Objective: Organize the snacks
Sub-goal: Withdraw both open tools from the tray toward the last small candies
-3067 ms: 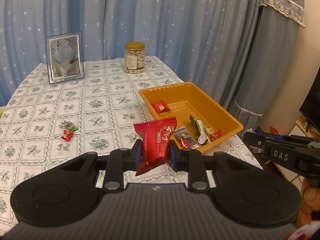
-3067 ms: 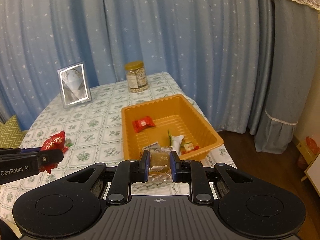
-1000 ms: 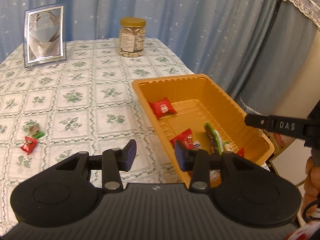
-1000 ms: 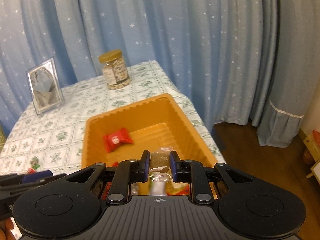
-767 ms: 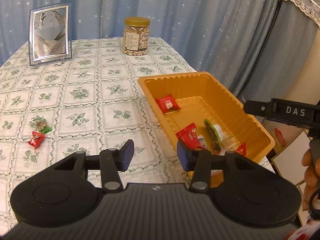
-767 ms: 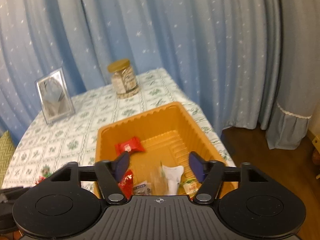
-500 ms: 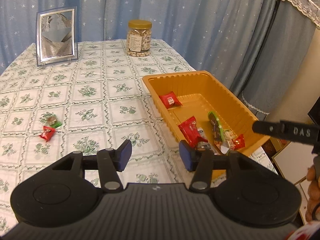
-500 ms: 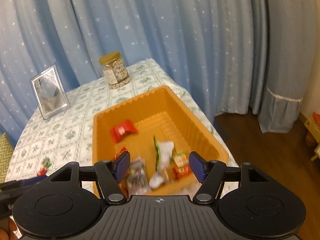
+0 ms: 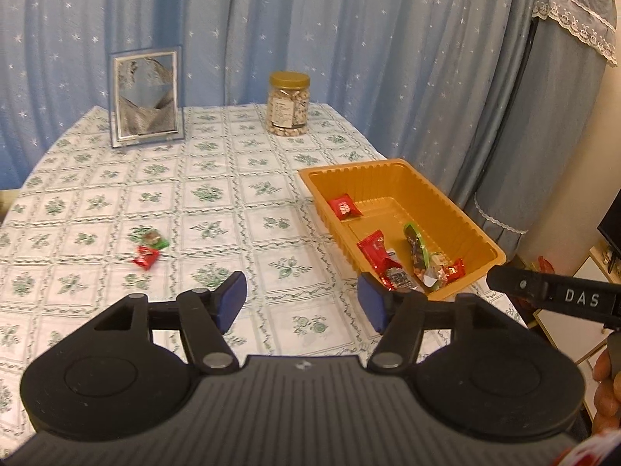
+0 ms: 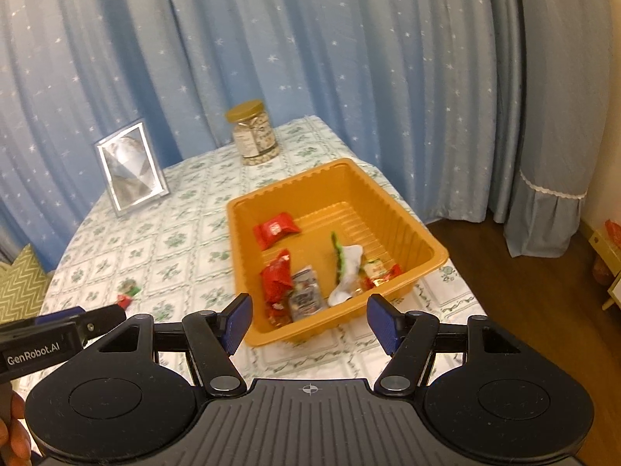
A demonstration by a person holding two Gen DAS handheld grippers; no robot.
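Observation:
An orange tray (image 9: 462,213) (image 10: 407,209) sits at the table's right edge and holds several wrapped snacks, among them a small red packet (image 9: 344,207) (image 10: 276,230) and a larger red packet (image 9: 374,251) (image 10: 276,277). Two small candies lie loose on the cloth at the left: a red one (image 9: 145,257) and a green-ended one (image 9: 153,237); both show small in the right wrist view (image 10: 129,295). My left gripper (image 9: 300,303) is open and empty above the table's near side. My right gripper (image 10: 309,322) is open and empty above the tray's near end.
A jar of nuts with a gold lid (image 9: 287,104) (image 10: 254,132) and a silver picture frame (image 9: 145,99) (image 10: 130,167) stand at the back of the table. Blue star curtains hang behind. Wooden floor (image 10: 524,291) lies to the right.
Both grippers opened and dropped their snacks into the tray: the left its red packet, the right its brownish clear-wrapped piece. Both have since pulled back from the tray.

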